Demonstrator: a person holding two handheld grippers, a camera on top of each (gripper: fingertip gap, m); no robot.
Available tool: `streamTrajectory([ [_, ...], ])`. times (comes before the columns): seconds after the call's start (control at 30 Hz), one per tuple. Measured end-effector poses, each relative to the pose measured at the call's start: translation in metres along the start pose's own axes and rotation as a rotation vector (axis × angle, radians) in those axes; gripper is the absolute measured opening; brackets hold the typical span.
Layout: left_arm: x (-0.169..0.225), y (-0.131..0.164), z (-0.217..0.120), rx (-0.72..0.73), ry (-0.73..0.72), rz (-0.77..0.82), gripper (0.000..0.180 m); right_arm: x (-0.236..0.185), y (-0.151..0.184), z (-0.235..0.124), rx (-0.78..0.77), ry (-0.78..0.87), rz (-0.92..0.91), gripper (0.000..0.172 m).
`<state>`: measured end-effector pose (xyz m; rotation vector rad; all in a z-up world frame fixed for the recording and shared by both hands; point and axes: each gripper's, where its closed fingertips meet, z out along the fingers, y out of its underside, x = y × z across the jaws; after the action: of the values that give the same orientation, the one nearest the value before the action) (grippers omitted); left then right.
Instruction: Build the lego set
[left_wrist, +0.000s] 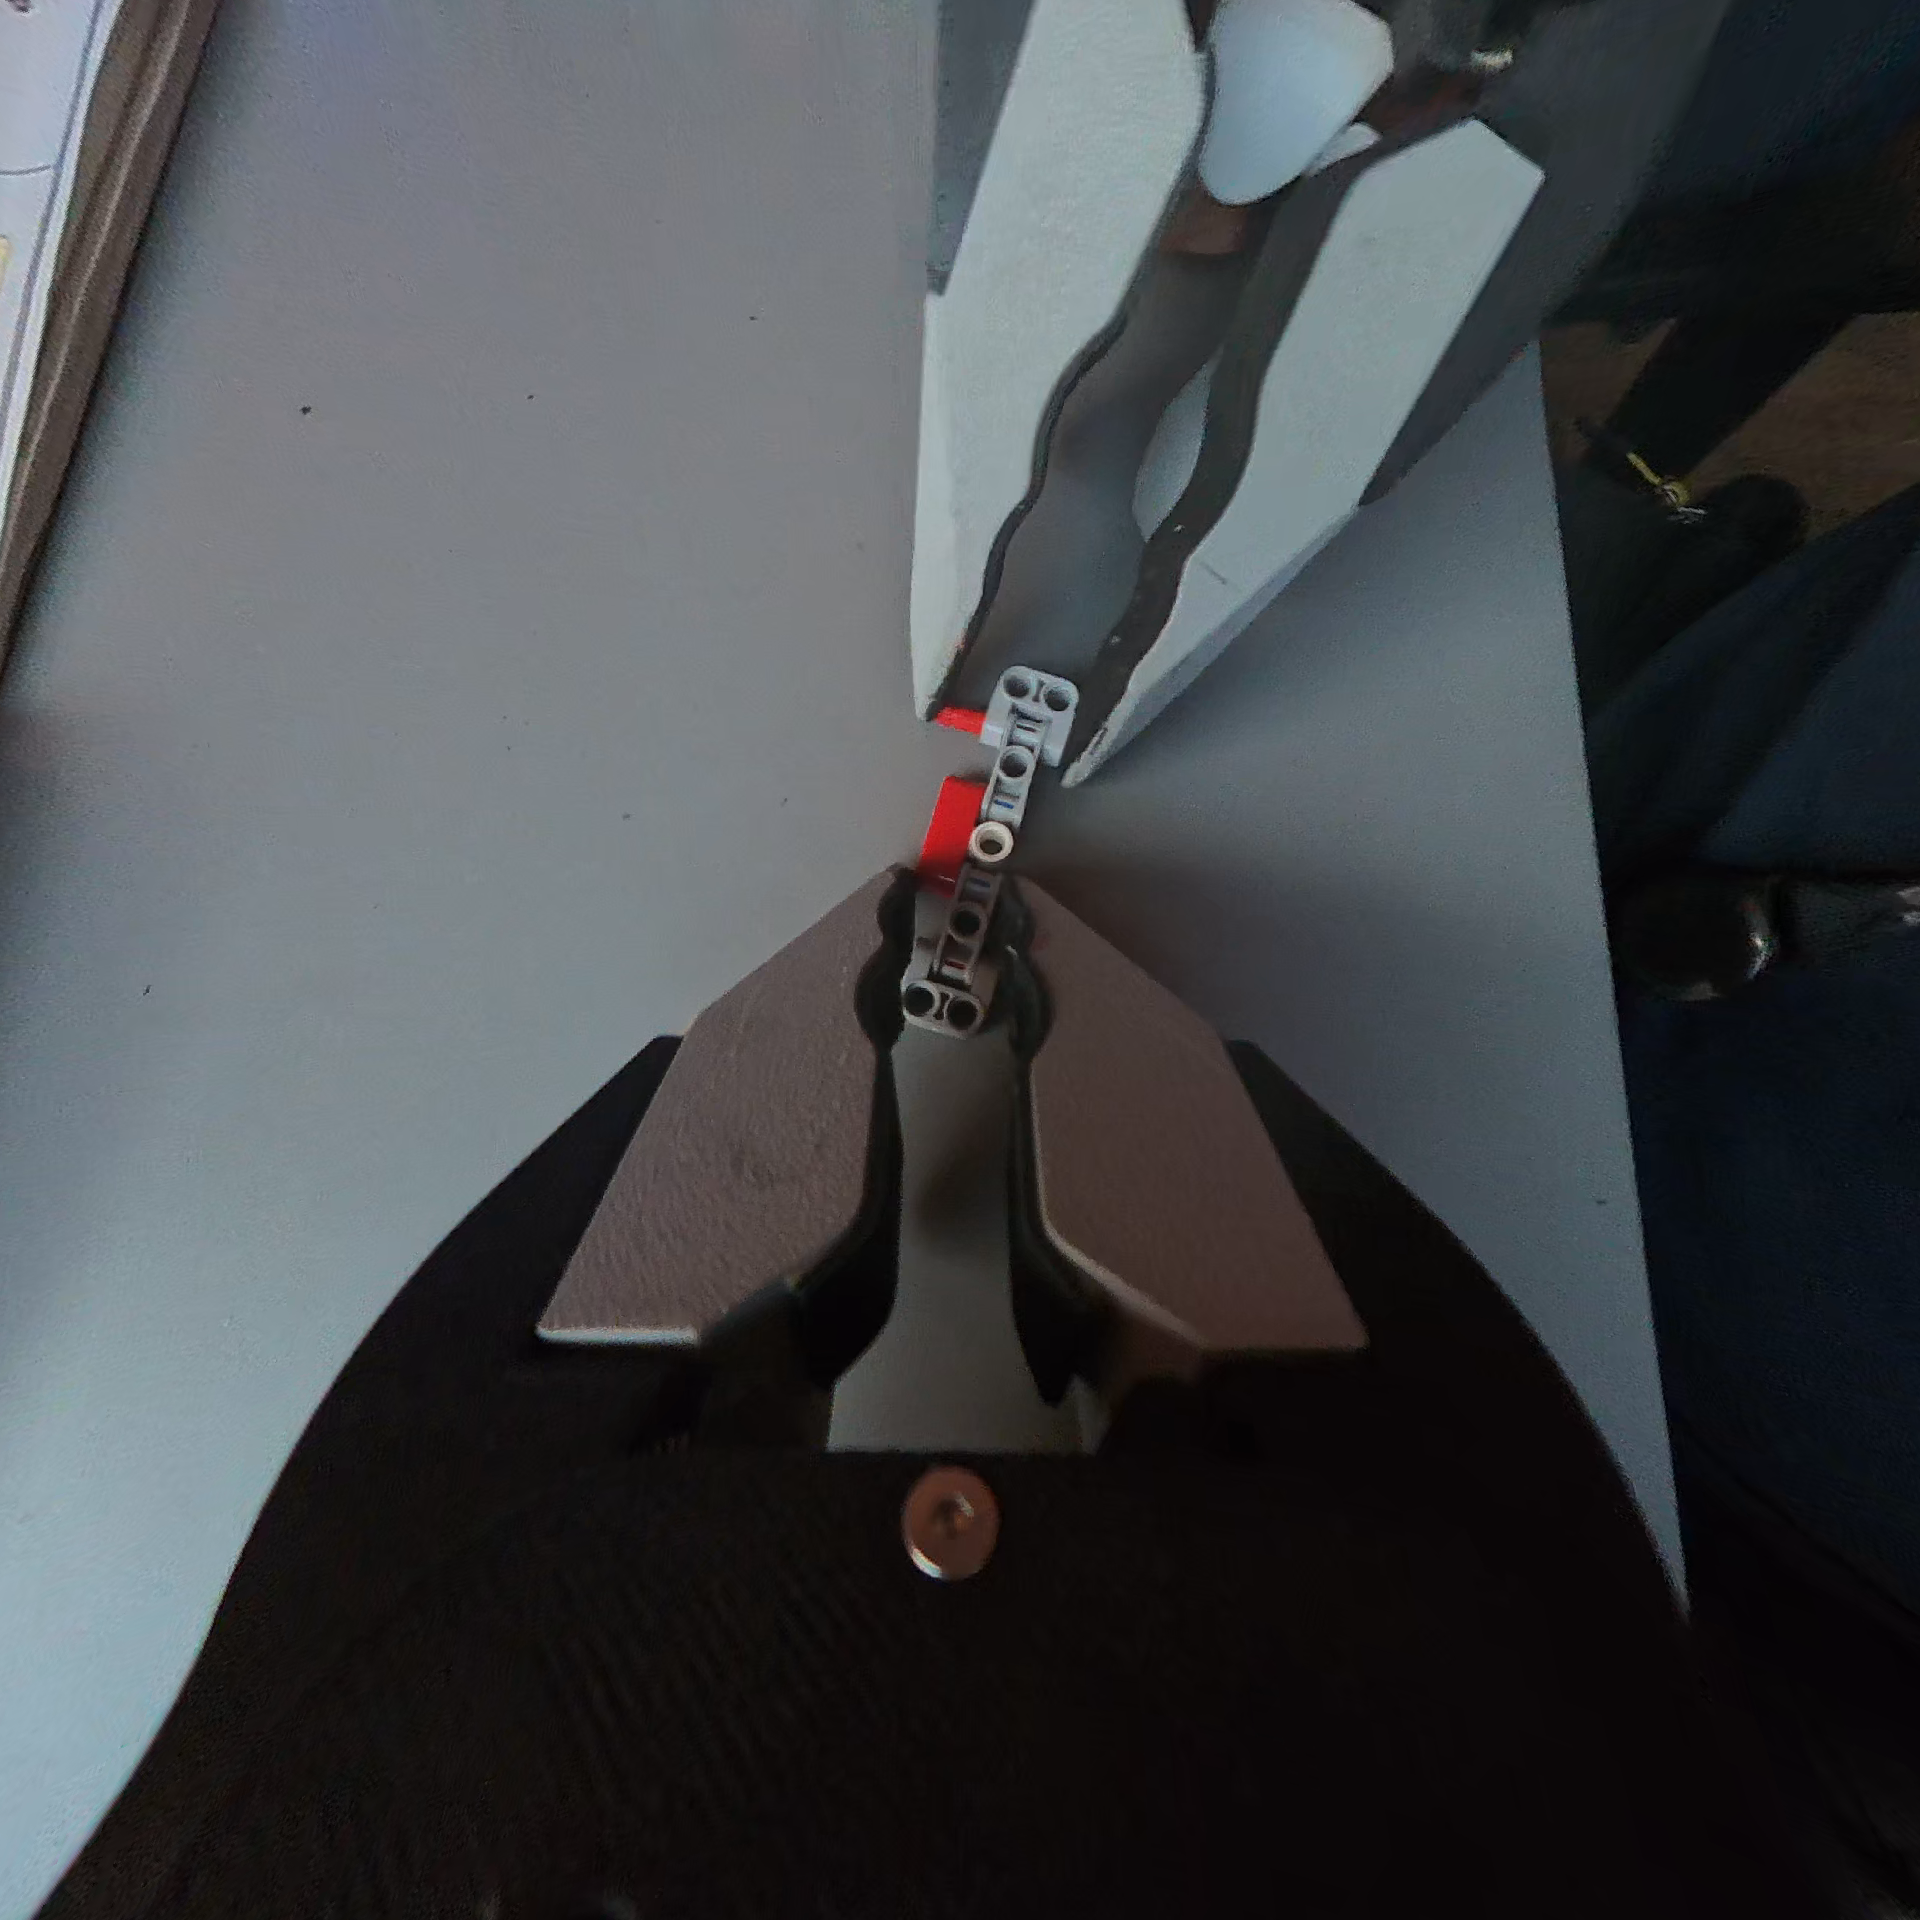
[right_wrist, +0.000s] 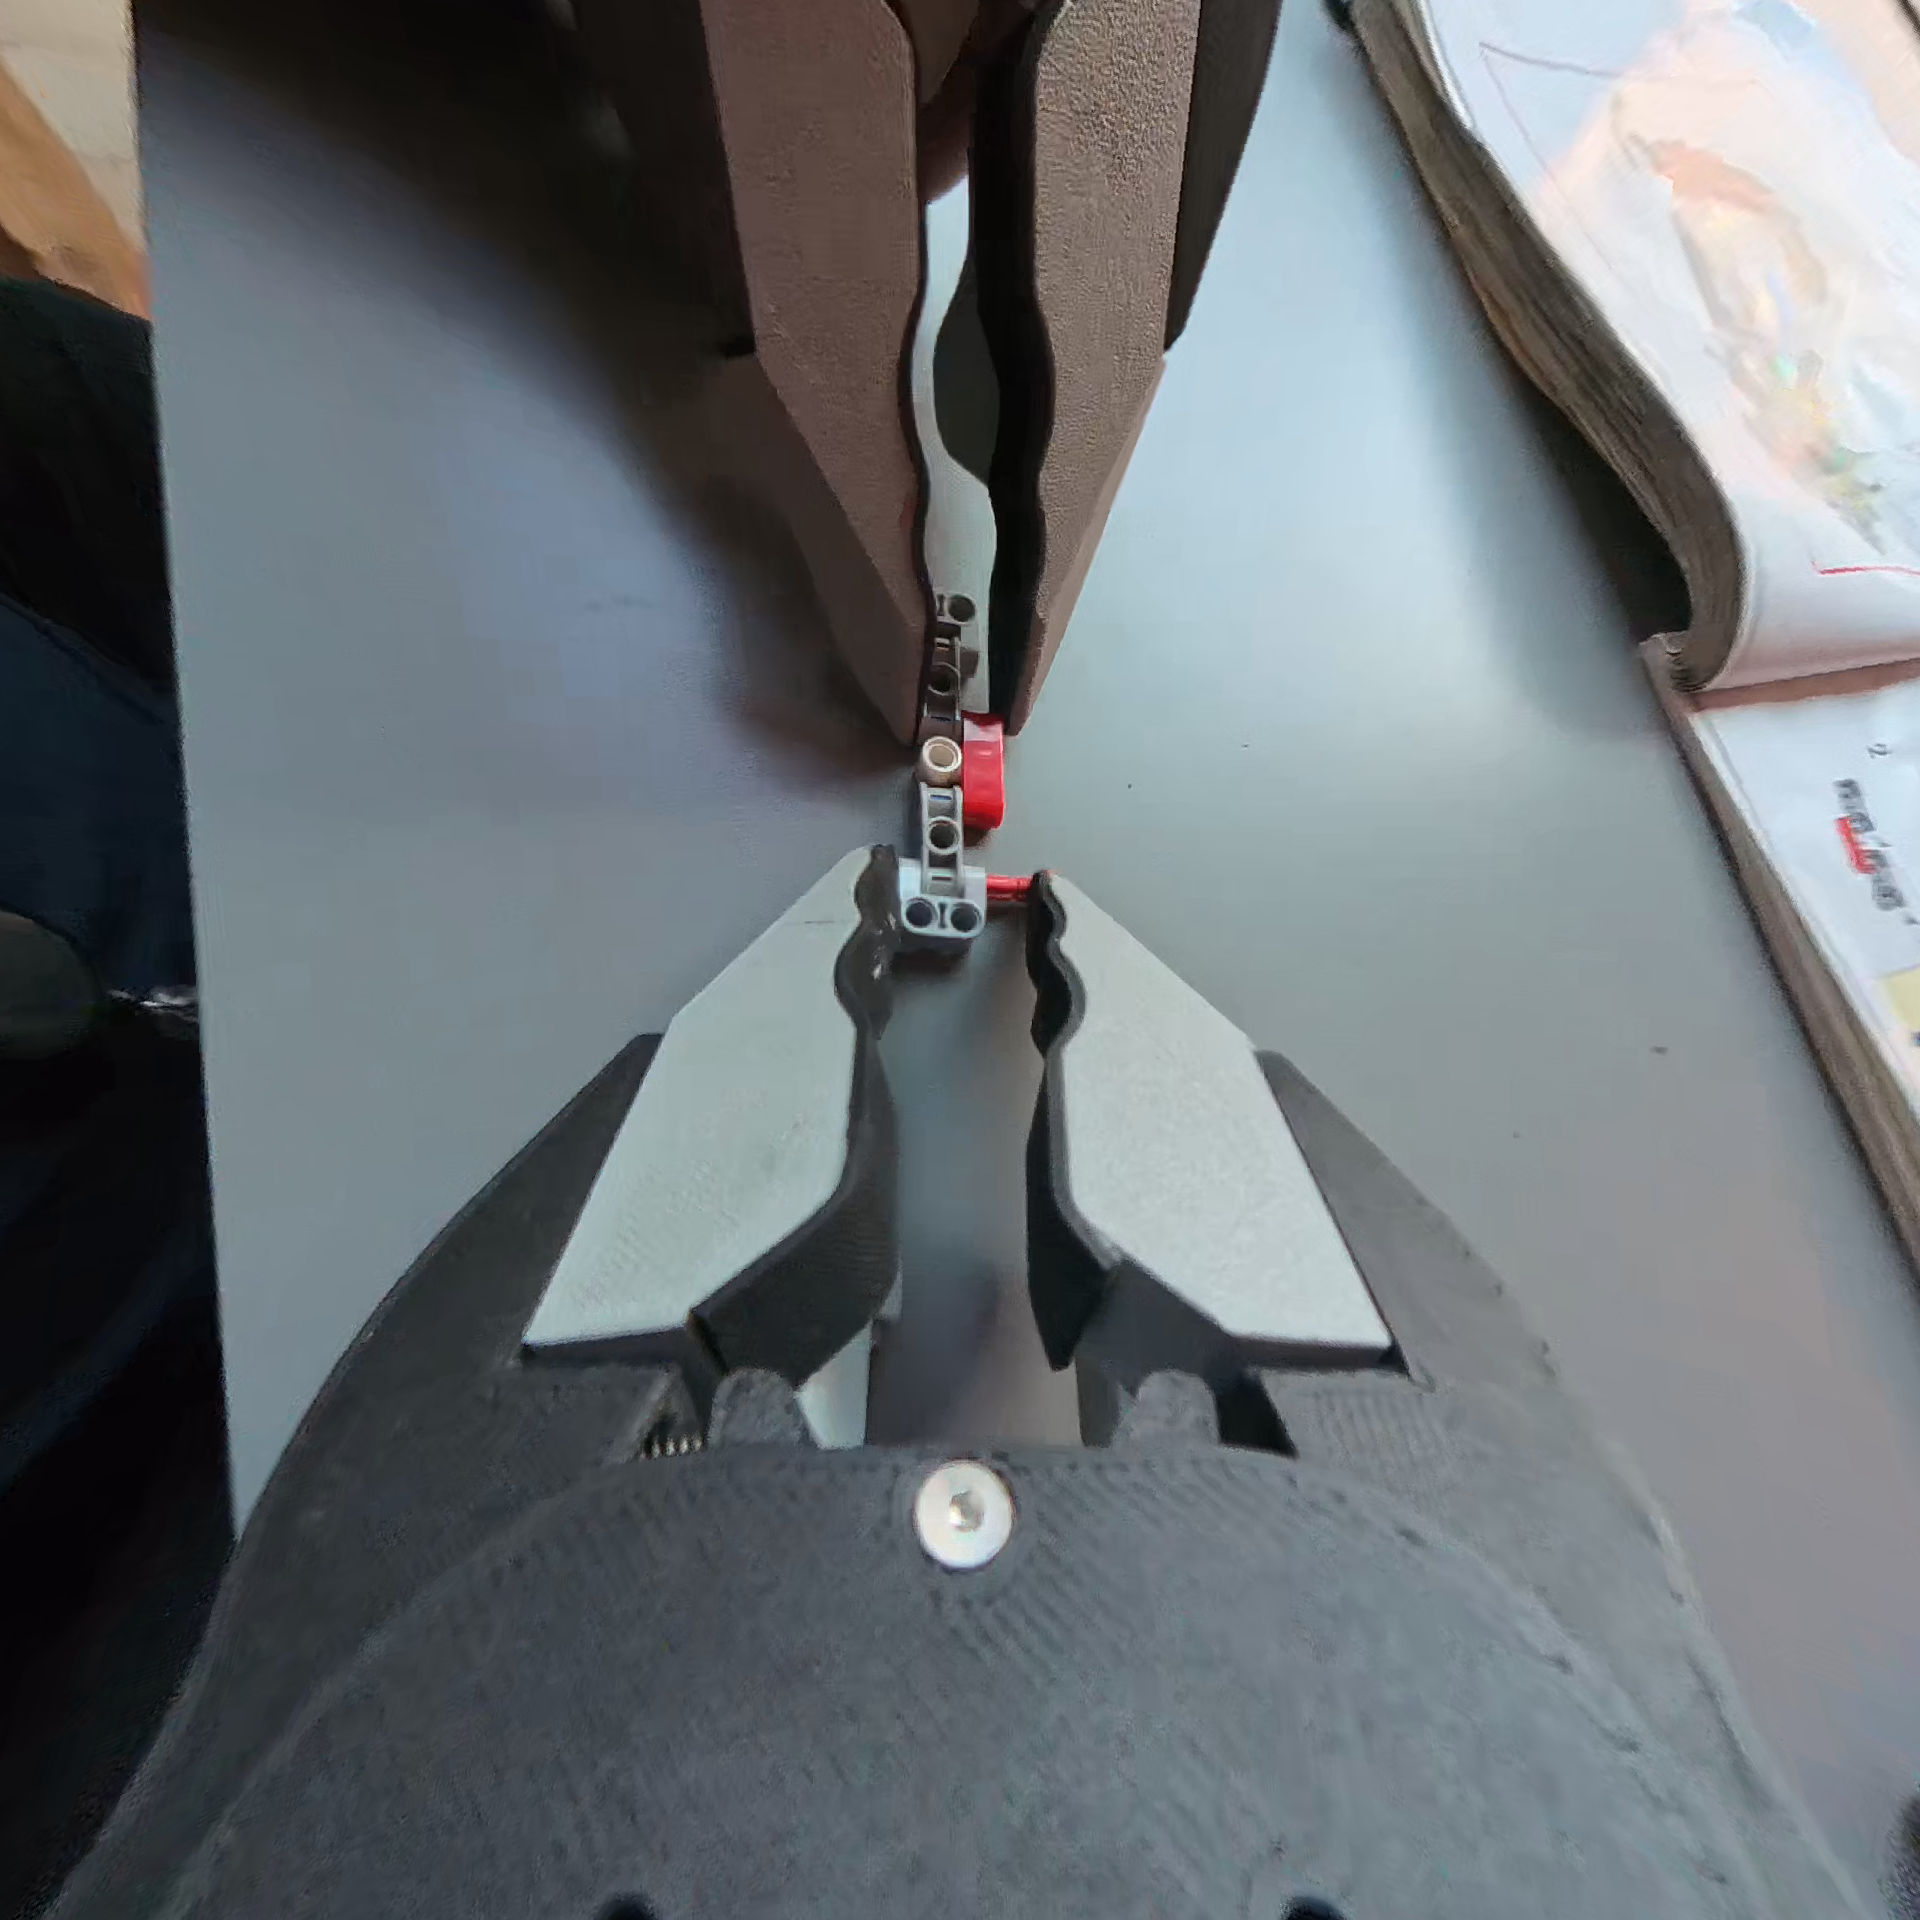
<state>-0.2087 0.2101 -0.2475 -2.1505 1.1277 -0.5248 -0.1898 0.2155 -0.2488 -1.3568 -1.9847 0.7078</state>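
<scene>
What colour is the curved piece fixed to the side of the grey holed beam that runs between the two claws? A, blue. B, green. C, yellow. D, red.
D: the curved piece beside the grey holed beam is plainly red in both wrist views, sitting next to a small tan bush between the left claw and the right claw.

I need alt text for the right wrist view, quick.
The right gripper pinches a grey connector block and its red pin; the left gripper clamps the beam assembly's far end above a grey table.
</scene>
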Motion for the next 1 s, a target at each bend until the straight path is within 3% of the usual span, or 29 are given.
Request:
streamTrajectory([
  [0.17,-0.0011,0.0001,-0.0002,0.001,-0.014,-0.006,0.014,0.0005,-0.0008,-0.0007,0.000,0.080,-0.086,0.017],
  [0.3,-0.0010,0.0000,-0.0002,-0.004,-0.008,0.012,0.014,0.0001,-0.0002,-0.0002,0.000,0.022,-0.029,0.017],
  [0.53,-0.0028,0.0004,-0.0007,-0.006,0.002,0.074,0.014,-0.0016,-0.0013,0.0003,0.012,0.016,-0.114,0.015],
  [0.6,-0.0030,0.0013,-0.0016,-0.013,0.040,0.028,0.014,-0.0039,-0.0036,0.0014,0.023,0.014,-0.180,0.014],
  [0.9,-0.0025,0.0016,-0.0019,0.023,-0.007,0.053,0.014,-0.0017,-0.0036,0.0020,0.022,-0.062,-0.095,0.014],
  [1.0,-0.0017,0.0026,-0.0031,0.023,0.005,0.052,0.014,-0.0044,-0.0049,0.0025,0.035,-0.061,-0.159,0.014],
])
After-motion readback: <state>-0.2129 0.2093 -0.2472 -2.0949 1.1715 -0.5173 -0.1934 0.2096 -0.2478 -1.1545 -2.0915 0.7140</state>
